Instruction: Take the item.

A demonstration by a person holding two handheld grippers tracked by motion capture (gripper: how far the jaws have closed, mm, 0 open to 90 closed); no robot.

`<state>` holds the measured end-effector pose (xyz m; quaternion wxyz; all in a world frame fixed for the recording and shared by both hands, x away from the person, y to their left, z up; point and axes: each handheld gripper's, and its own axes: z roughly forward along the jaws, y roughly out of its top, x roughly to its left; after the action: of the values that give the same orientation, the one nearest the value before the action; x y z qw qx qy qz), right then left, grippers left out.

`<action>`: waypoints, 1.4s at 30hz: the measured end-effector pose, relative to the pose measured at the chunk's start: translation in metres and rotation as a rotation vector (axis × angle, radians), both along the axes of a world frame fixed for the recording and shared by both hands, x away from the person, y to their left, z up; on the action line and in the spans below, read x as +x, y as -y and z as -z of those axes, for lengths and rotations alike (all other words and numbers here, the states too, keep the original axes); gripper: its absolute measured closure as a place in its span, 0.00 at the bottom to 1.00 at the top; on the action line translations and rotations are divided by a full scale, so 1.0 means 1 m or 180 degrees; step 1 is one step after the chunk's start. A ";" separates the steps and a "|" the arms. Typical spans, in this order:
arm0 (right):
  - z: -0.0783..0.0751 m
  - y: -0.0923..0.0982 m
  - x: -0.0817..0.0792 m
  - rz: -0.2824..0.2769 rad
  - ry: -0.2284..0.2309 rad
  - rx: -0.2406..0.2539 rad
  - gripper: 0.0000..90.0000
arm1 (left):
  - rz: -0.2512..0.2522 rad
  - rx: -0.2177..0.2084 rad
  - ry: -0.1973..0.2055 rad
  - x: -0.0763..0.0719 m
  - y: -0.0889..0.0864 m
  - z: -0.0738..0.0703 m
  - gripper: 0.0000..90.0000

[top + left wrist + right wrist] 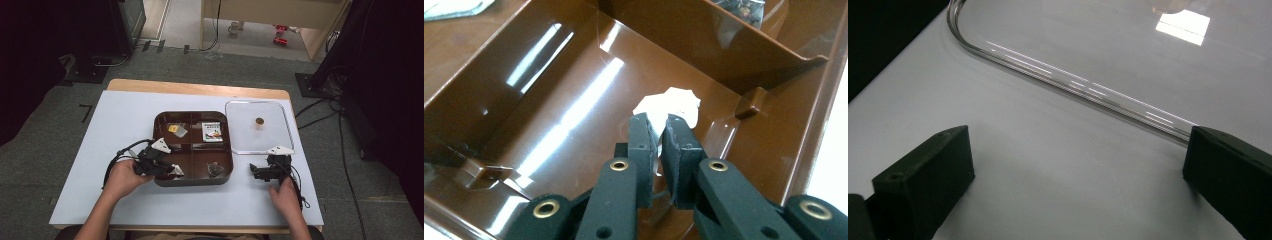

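A: How are the hands set around the brown tray [193, 181]?

B: The left hand [121, 176] comes in at the tray's near-left side, and the left gripper [659, 131] is tipped down into the near-left compartment. Its jaws are pinched on a small white packet [672, 103] that lies on that compartment's floor. The right hand [285, 194] rests on the table to the tray's right, near the front edge of the clear lid [259, 150]. The right gripper [1075, 167] lies low over the white tabletop with its jaws spread wide and nothing between them.

A: And what sits in the tray?

B: There is a yellow packet [175, 129] in the far-left compartment, a white-and-green sachet [212, 131] in the far-right one, and a dark packet [215, 169] in the near-right one.
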<state>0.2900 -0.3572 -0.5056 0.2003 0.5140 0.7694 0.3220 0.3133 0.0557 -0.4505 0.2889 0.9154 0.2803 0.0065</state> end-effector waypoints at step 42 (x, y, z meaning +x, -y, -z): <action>0.000 0.000 0.000 0.0003 -0.0006 0.0008 0.00 | -0.0420 -0.0491 0.0229 -0.001 -0.043 -0.032 0.95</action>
<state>0.2902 -0.3572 -0.5056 0.1991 0.5150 0.7689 0.3224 0.3126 0.0990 -0.4188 0.3673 0.8691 0.3292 0.0368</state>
